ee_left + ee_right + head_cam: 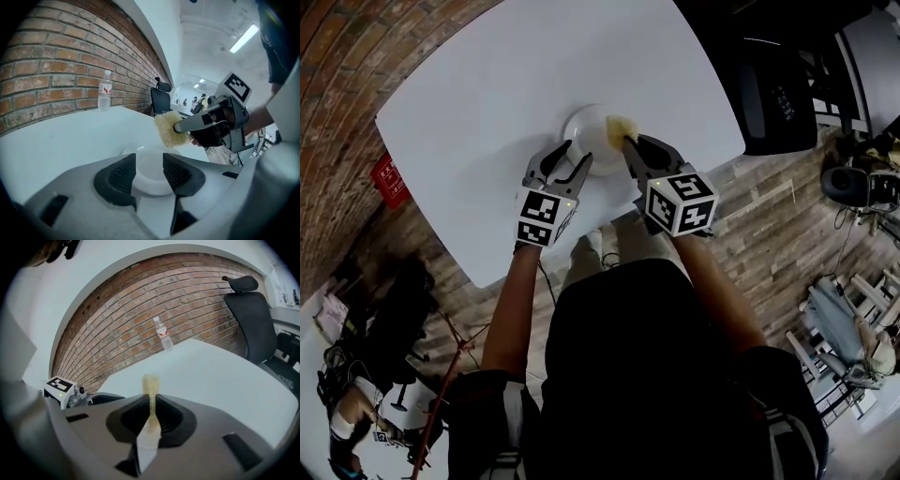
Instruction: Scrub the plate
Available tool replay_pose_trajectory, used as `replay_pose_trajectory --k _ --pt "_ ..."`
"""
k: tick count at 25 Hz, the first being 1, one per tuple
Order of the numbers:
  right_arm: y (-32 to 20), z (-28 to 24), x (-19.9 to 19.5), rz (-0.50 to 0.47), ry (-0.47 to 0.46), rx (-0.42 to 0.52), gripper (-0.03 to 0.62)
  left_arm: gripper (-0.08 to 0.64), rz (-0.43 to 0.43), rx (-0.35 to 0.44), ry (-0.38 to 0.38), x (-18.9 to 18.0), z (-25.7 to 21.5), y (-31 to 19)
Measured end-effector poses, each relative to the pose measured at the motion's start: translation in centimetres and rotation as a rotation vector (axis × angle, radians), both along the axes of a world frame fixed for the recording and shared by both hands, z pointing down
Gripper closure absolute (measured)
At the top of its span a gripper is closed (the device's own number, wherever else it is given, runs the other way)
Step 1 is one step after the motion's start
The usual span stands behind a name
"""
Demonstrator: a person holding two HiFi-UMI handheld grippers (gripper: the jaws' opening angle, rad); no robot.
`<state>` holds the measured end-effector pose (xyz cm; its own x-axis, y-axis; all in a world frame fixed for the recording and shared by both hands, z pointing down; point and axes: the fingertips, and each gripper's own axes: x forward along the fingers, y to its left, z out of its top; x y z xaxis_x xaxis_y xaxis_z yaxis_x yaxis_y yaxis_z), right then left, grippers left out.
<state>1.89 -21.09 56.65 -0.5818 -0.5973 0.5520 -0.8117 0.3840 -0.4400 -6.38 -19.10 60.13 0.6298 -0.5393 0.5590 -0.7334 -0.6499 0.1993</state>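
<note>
Tabletop (487, 112) of plain white carries the plate (586, 127), small, round and glossy white, near my edge, with my left gripper (578, 152) angled down at its near rim, jaws apart around it, and my right gripper (630, 142) alongside, clamped on a yellow sponge (621, 129) over its right side.

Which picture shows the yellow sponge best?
The left gripper view: the sponge shows its broad face. The head view shows a small yellow bit; the right gripper view sees it edge-on, pinched by the right hand-held gripper.
</note>
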Motion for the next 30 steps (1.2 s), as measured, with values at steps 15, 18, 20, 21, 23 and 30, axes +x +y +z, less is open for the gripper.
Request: replay_pose_trajectory --k 15,18,20,21,23,30 --pt "1.1 1.9 0.4 0.005 0.004 -0.05 0.548 0.202 0.223 0.023 -0.118 1.1 2.3 0.7" --pt "1.2 2.0 0.5 0.003 0.004 -0.054 0.548 0.182 0.244 0.027 -0.124 1.6 2.2 0.5" --pt "1.2 2.0 0.5 0.004 0.004 -0.057 0.548 0.173 0.268 0.03 -0.133 2.0 2.2 0.4" --pt "1.2 2.1 0.5 0.004 0.005 -0.059 0.549 0.172 0.28 0.029 -0.138 2.2 2.4 0.4" --pt "1.3 2.3 0.3 -0.001 0.004 -0.063 0.548 0.172 0.297 0.019 -0.146 2.3 2.8 0.6" --pt "1.7 2.6 0.3 -0.011 0.003 -0.071 0.548 0.172 0.311 -0.007 -0.168 2.5 3.9 1.2"
